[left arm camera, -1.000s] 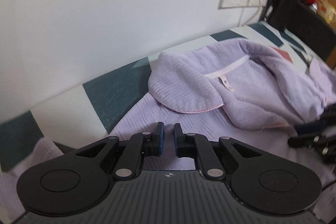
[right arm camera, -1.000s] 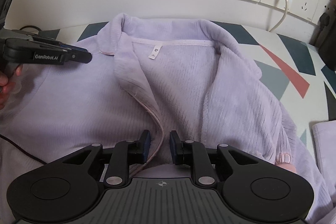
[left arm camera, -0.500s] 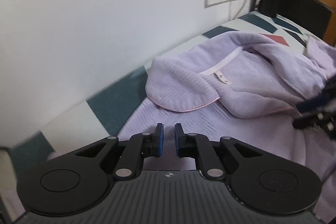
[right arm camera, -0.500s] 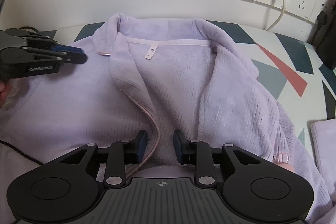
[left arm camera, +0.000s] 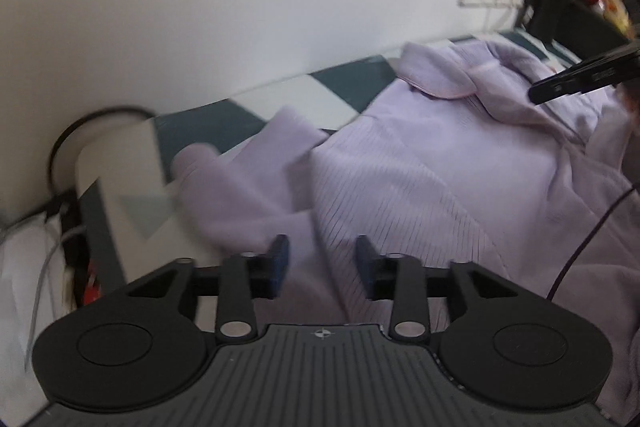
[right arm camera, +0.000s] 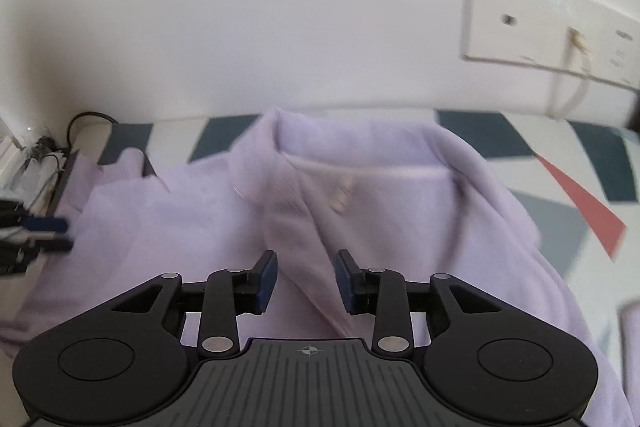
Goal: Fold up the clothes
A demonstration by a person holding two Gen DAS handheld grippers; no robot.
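While both jaws are opening with nothing pinched between them, the lilac shirt (right arm camera: 400,227) lies spread on the patterned tabletop (right arm camera: 592,195), collar at the far edge by the wall, its body running toward the near side. The left hand-held gripper (left arm camera: 322,261) — part open — hangs over the shirt's left side, the sleeve (left arm camera: 248,167) just left and beyond, so it is the nearer one for a sleeve fold; the right hand-held gripper (right arm camera: 306,281) sits part open above the front placket. A neck label shows under the collar — its print is too blurred to read.

The garment (right arm camera: 400,227) lies on the table (right arm camera: 580,147) — collar (right arm camera: 360,131) toward the wall (right arm camera: 280,7), socket plate (right arm camera: 540,27) above right.
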